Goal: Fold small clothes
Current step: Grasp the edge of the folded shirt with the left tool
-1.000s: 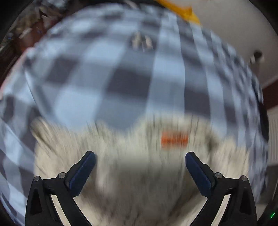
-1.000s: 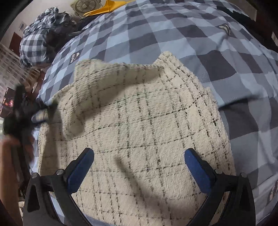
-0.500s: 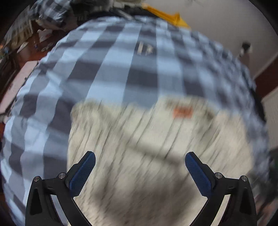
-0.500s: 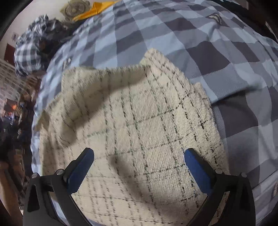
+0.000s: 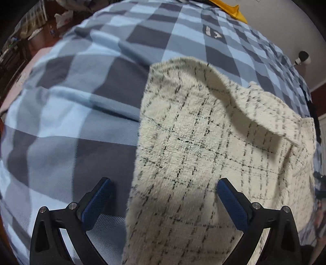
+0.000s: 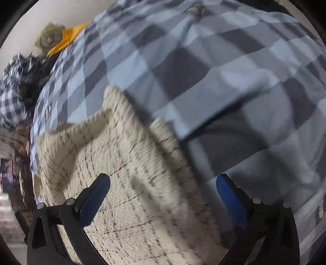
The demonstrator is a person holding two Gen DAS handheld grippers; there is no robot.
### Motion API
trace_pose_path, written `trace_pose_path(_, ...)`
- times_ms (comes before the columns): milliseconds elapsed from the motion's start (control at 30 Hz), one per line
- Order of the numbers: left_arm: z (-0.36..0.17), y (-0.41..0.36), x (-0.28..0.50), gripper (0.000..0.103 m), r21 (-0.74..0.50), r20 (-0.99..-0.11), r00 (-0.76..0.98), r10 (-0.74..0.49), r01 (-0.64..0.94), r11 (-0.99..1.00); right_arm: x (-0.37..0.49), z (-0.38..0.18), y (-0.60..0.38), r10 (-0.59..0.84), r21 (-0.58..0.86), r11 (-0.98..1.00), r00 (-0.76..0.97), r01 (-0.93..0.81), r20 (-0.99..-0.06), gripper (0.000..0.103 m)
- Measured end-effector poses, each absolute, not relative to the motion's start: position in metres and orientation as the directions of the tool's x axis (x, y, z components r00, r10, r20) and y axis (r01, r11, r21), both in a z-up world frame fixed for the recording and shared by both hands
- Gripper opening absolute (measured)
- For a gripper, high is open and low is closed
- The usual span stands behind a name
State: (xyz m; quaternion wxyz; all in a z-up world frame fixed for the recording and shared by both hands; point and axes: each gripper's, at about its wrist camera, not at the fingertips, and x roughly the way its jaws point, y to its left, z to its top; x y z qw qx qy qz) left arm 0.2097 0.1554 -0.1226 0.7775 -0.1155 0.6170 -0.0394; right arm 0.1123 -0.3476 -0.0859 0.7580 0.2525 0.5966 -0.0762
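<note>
A cream fuzzy garment with thin black check lines [image 5: 203, 146] lies on a blue and grey checked bedspread [image 5: 77, 114]. Its far edge is folded over in a raised flap. My left gripper [image 5: 163, 195] is open and empty, hovering over the garment's left edge, left finger over the bedspread. The same garment shows in the right wrist view [image 6: 126, 175], blurred. My right gripper [image 6: 163, 195] is open and empty over the garment's right edge, right finger over the bedspread [image 6: 234, 102].
A yellow-orange object [image 5: 230, 10] lies at the bed's far end by the wall. A pile of black and white checked cloth [image 6: 14, 87] sits at the far left in the right wrist view, next to a fan [image 6: 50, 38]. Cluttered floor lies beyond the bed's left side.
Both grippers have swung outward: the left one toward the garment's left edge, the right one toward its right edge. Both stayed open and empty. The garment has not visibly moved.
</note>
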Motion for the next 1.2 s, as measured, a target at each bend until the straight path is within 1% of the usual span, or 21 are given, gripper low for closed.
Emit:
trace_pose_path(100, -0.128, 0.145, 0.211, 0.1, -0.284, -0.934, 0.24, -0.263, -0.055, 0.957, 0.114, -0.088, -0.325, 0.16, 0.239, 0.912, 0.249, 0.334, -0.955, 0.102)
trace_pose_path(133, -0.126, 0.139, 0.211, 0.09, -0.272, -0.933, 0.254, -0.254, -0.037, 0.962, 0.115, -0.087, -0.319, 0.13, 0.204, 0.929, 0.243, 0.31, -0.961, 0.102)
trace_pose_path(167, -0.124, 0.135, 0.212, 0.085, -0.246, -0.938, 0.259, -0.231, -0.028, 0.969, 0.115, -0.086, -0.317, 0.112, 0.185, 0.936, 0.245, 0.299, -0.963, 0.102)
trace_pose_path(200, -0.122, 0.132, 0.212, 0.075, -0.229, -0.94, 0.265, -0.214, -0.029, 0.973, 0.115, -0.084, -0.316, 0.101, 0.174, 0.94, 0.251, 0.292, -0.963, 0.102)
trace_pose_path(233, -0.119, 0.131, 0.212, 0.06, -0.227, -0.939, 0.275, -0.208, -0.038, 0.973, 0.114, -0.083, -0.316, 0.1, 0.176, 0.939, 0.256, 0.296, -0.962, 0.102)
trace_pose_path(267, -0.117, 0.13, 0.212, 0.047, -0.229, -0.936, 0.284, -0.208, -0.045, 0.972, 0.113, -0.082, -0.318, 0.103, 0.183, 0.934, 0.262, 0.305, -0.96, 0.102)
trace_pose_path(300, -0.114, 0.13, 0.212, 0.028, -0.231, -0.934, 0.29, -0.207, -0.049, 0.972, 0.112, -0.081, -0.321, 0.111, 0.196, 0.928, 0.269, 0.316, -0.957, 0.102)
trace_pose_path(333, -0.11, 0.13, 0.212, 0.019, -0.224, -0.934, 0.295, -0.2, -0.051, 0.973, 0.111, -0.08, -0.323, 0.118, 0.207, 0.923, 0.273, 0.324, -0.955, 0.102)
trace_pose_path(400, -0.106, 0.133, 0.211, 0.012, -0.253, -0.928, 0.298, -0.222, -0.07, 0.965, 0.109, -0.079, -0.328, 0.119, 0.212, 0.918, 0.279, 0.335, -0.953, 0.102)
trace_pose_path(433, -0.104, 0.139, 0.21, 0.011, -0.295, -0.92, 0.298, -0.256, -0.095, 0.951, 0.107, -0.079, -0.332, 0.117, 0.213, 0.917, 0.282, 0.337, -0.952, 0.102)
trace_pose_path(500, -0.095, 0.159, 0.204, 0.01, -0.429, -0.874, 0.325, -0.36, -0.172, 0.887, 0.106, -0.077, -0.336, 0.119, 0.217, 0.916, 0.287, 0.339, -0.95, 0.102)
trace_pose_path(600, -0.078, 0.179, 0.191, 0.009, -0.56, -0.804, 0.372, -0.464, -0.208, 0.802, 0.11, -0.079, -0.333, 0.136, 0.233, 0.915, 0.292, 0.33, -0.947, 0.102)
trace_pose_path(633, -0.067, 0.188, 0.183, 0.009, -0.614, -0.764, 0.403, -0.504, -0.212, 0.76, 0.11, -0.078, -0.33, 0.14, 0.236, 0.915, 0.292, 0.326, -0.946, 0.102)
trace_pose_path(733, -0.048, 0.205, 0.169, 0.008, -0.687, -0.701, 0.462, -0.544, -0.23, 0.69, 0.109, -0.076, -0.326, 0.145, 0.242, 0.915, 0.297, 0.322, -0.944, 0.102)
trace_pose_path(767, -0.045, 0.212, 0.166, 0.007, -0.681, -0.704, 0.475, -0.528, -0.24, 0.692, 0.107, -0.076, -0.326, 0.15, 0.248, 0.914, 0.3, 0.321, -0.942, 0.102)
trace_pose_path(900, -0.06, 0.232, 0.156, 0.007, -0.567, -0.8, 0.435, -0.413, -0.322, 0.759, 0.105, -0.073, -0.325, 0.156, 0.257, 0.913, 0.313, 0.315, -0.937, 0.102)
trace_pose_path(1000, -0.061, 0.215, 0.154, 0.008, -0.434, -0.861, 0.411, -0.3, -0.285, 0.855, 0.107, -0.074, -0.325, 0.165, 0.267, 0.91, 0.313, 0.318, -0.935, 0.102)
trace_pose_path(1033, -0.05, 0.202, 0.155, 0.008, -0.356, -0.876, 0.424, -0.229, -0.25, 0.9, 0.107, -0.073, -0.326, 0.166, 0.27, 0.908, 0.316, 0.32, -0.934, 0.102)
trace_pose_path(1100, -0.028, 0.178, 0.155, 0.009, -0.209, -0.88, 0.464, -0.104, -0.181, 0.961, 0.107, -0.072, -0.327, 0.171, 0.278, 0.905, 0.322, 0.322, -0.931, 0.102)
trace_pose_path(1167, -0.011, 0.165, 0.152, 0.009, -0.126, -0.854, 0.52, -0.031, -0.148, 0.981, 0.108, -0.071, -0.327, 0.172, 0.28, 0.904, 0.325, 0.323, -0.93, 0.102)
trace_pose_path(1200, -0.005, 0.164, 0.151, 0.01, -0.113, -0.841, 0.54, -0.016, -0.147, 0.983, 0.109, -0.072, -0.327, 0.174, 0.282, 0.903, 0.324, 0.325, -0.93, 0.102)
